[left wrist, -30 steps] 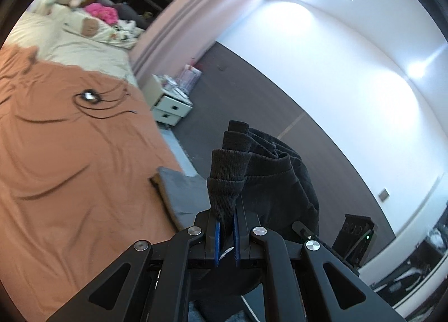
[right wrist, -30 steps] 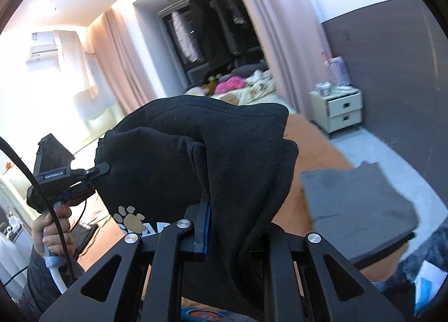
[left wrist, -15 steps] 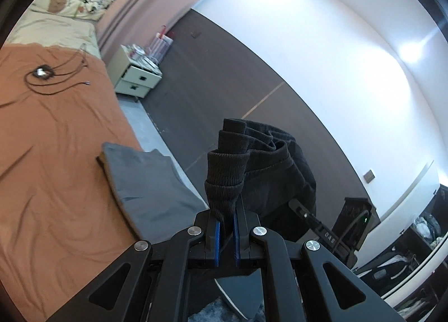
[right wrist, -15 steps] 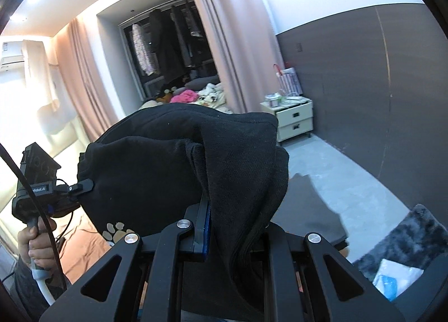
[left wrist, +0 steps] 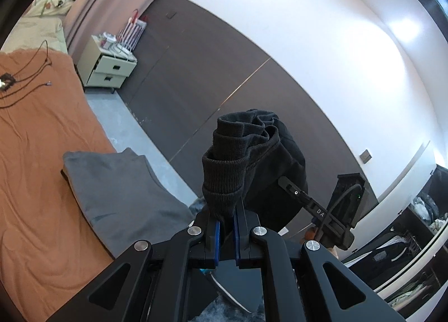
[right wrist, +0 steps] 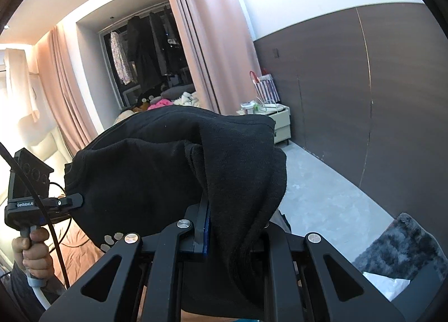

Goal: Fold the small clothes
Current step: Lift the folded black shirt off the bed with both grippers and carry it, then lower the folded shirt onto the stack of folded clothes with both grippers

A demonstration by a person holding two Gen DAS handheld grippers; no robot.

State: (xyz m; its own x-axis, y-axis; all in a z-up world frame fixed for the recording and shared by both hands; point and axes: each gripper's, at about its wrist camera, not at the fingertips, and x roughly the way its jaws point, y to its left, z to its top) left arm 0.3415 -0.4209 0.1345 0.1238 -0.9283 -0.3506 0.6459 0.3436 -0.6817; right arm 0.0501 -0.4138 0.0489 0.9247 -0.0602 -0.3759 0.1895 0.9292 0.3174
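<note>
A small black garment (left wrist: 252,159) hangs in the air between both grippers. My left gripper (left wrist: 226,226) is shut on its ribbed hem or cuff. My right gripper (right wrist: 221,226) is shut on another bunched edge of the black garment (right wrist: 168,170), which drapes over its fingers and hides them. White paw prints show at the cloth's lower left in the right wrist view. The right gripper also shows in the left wrist view (left wrist: 291,187), the left one in the right wrist view (right wrist: 72,200). A folded grey garment (left wrist: 117,184) lies on the orange bedsheet (left wrist: 36,153) below.
A cream nightstand (left wrist: 106,68) stands by the dark wall panel. Black cables (left wrist: 25,81) lie on the sheet. A dark fluffy rug (right wrist: 400,246) with a white packet lies on the grey floor. Pillows and plush toys lie at the bed's far end.
Both grippers have swung with the black garment toward the bed's right edge. The wall and floor now fill more of both views. The grips have not changed.
</note>
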